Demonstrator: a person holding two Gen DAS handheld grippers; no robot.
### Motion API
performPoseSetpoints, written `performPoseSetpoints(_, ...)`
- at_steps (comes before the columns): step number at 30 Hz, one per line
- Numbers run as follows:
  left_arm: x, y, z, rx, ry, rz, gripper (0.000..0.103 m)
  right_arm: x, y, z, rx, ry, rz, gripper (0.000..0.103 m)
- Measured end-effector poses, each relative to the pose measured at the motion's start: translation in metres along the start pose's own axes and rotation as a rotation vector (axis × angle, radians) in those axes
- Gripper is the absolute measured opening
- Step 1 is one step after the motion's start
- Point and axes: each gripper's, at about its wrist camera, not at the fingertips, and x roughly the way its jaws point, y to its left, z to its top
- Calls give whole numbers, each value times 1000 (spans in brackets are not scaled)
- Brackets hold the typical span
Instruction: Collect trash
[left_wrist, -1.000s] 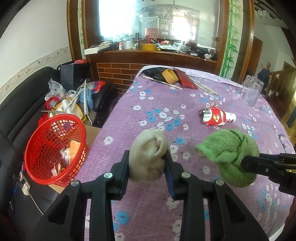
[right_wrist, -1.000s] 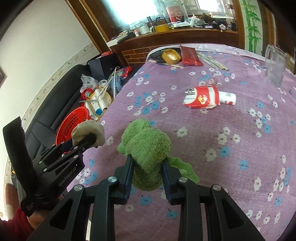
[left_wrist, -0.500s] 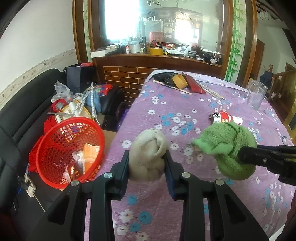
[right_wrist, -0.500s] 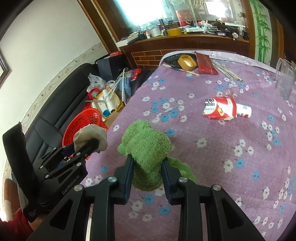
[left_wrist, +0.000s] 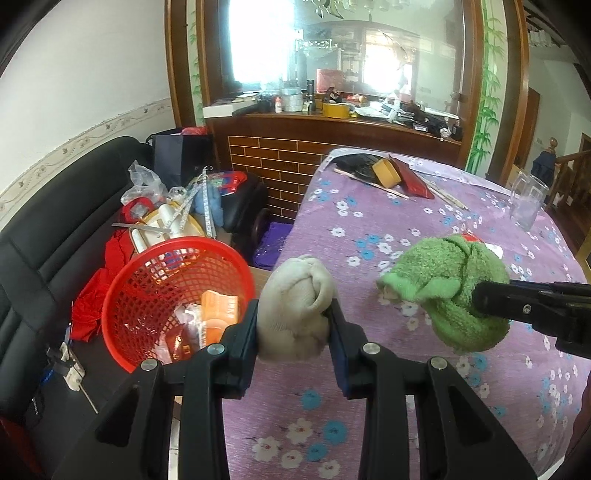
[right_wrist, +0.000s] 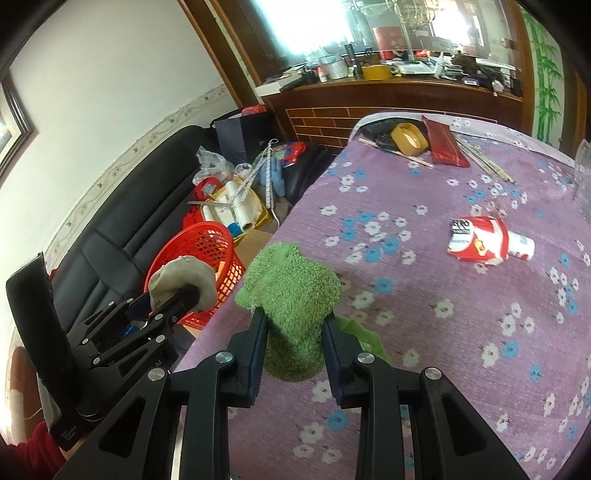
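Beside the purple floral tablecloth (left_wrist: 388, 206), a red basket (left_wrist: 155, 269) fronts a black sofa (left_wrist: 55, 229).

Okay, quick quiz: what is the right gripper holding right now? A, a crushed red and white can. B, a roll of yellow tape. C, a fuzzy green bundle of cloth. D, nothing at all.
C: the right gripper has its jaws closed on the fuzzy green cloth bundle, while the red and white can lies apart on the purple tablecloth and the yellow tape roll sits at the far end.
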Motion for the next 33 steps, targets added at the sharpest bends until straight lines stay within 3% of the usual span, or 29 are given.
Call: performPoseSetpoints(33, 10, 70, 6, -91, 3, 102, 33, 59, 64, 42, -134, 18, 75, 32)
